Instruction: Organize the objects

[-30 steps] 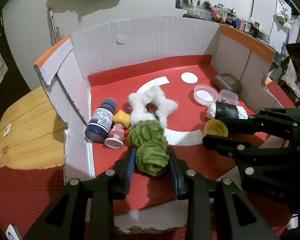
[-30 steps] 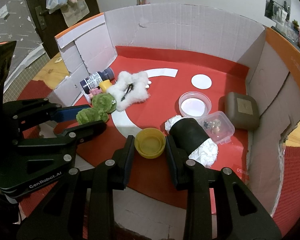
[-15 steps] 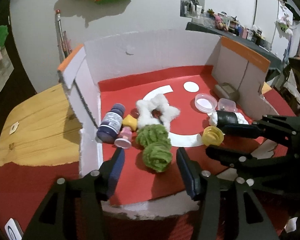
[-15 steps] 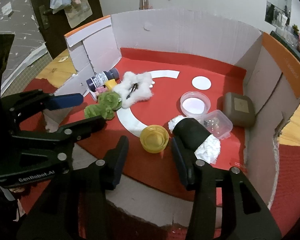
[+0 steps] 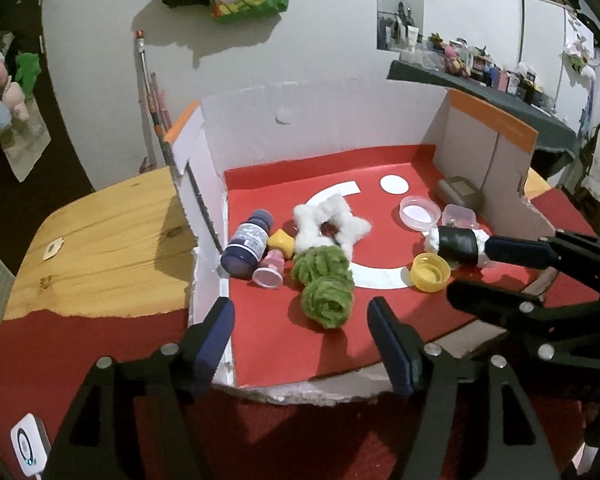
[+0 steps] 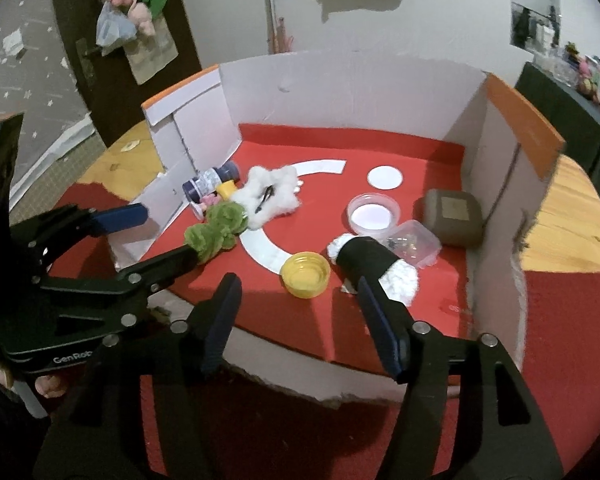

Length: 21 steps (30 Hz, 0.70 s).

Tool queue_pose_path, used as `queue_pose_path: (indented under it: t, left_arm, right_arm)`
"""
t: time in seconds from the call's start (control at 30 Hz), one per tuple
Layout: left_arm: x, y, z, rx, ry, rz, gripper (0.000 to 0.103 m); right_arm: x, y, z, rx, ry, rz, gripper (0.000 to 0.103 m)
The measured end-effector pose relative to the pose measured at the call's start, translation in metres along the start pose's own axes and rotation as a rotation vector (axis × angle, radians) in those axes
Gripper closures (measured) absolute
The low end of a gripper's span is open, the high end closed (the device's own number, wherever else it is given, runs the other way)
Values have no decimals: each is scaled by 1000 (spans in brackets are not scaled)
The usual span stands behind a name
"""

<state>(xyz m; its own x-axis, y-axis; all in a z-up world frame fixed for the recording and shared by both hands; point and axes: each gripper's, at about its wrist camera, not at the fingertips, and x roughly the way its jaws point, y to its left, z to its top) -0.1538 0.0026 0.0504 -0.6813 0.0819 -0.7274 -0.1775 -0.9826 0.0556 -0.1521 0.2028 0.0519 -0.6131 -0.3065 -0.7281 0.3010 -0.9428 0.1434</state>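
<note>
A green fuzzy ball pair [image 5: 326,300] lies on the red floor of a cardboard box [image 5: 320,128]. My left gripper [image 5: 300,314] has its jaws opening just short of it, pads clear of it. A yellow cap [image 6: 305,274] lies open side up ahead of my right gripper [image 6: 298,294], whose jaws are also opening with nothing pressed between them. Each gripper shows from the side in the other's view: the right gripper [image 5: 468,268] and the left gripper [image 6: 168,232]. Beside the cap lies a black roll with white fluff [image 6: 368,258].
At the left wall lie a dark blue bottle [image 5: 248,248], a small pink piece [image 5: 270,272], a yellow piece [image 5: 282,242] and a white fuzzy star [image 5: 332,224]. At the right are a clear round lid [image 5: 419,213], a clear small box [image 5: 460,218] and an olive case [image 5: 458,192].
The left gripper let go of the green fuzzy balls and the right let go of the yellow cap. Both drew back and up from the box while their jaws widened.
</note>
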Motion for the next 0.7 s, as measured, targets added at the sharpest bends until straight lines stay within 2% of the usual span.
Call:
queue_pose_path:
  t: [0.17,0.5,0.7]
  left_arm:
    - [-4,-2,-5,-11,-13,27,26]
    - [-11,-5,-11,-40,-33,51,18]
    - [-15,-7,-14,-50,-47,59,17]
  right_arm:
    - [-11,0,-3,25,-53,-44,33]
    - [-25,2,-11,58,-118,-102,26]
    - [-26,1,-17,76,-131,-130,25]
